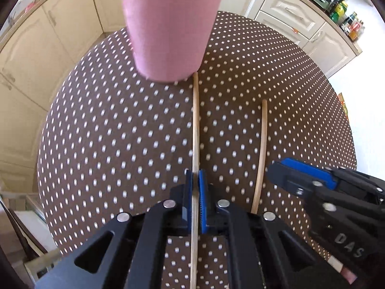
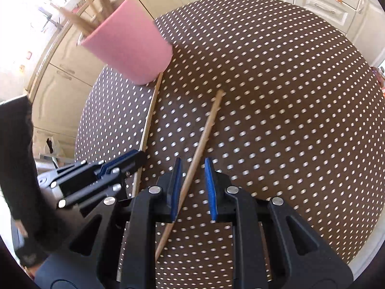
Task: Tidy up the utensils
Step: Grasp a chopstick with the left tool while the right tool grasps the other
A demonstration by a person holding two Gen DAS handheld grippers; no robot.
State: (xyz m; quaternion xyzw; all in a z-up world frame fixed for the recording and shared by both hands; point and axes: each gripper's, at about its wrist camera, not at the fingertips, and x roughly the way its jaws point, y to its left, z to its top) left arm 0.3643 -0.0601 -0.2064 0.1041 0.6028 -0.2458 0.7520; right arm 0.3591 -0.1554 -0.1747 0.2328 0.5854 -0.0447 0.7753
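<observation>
**Two chopsticks on the table, one in each gripper's reach**

At ten o'clock on the round table (image 2: 276, 77), whose brown cloth is dotted white, stands one pink cup (image 2: 130, 45); at least three wooden sticks (image 2: 79, 21) poke from its rim. Cream kitchen cabinets (image 1: 36, 55) run behind it.

Two loose wooden chopsticks lie on the cloth, pointing roughly toward twelve o'clock. The left chopstick (image 1: 196, 125) has its far tip touching or just beside the cup's base. The left gripper (image 1: 196, 187) is clamped on it near its near end, blue pads pressed against both sides.

The right chopstick (image 2: 204, 132) lies to the right, apart from the first. The right gripper (image 2: 193, 185) straddles it at six o'clock; its left blue pad touches or nearly touches the stick, while a clear gap separates the stick from the right pad, so it is not clamped.
</observation>
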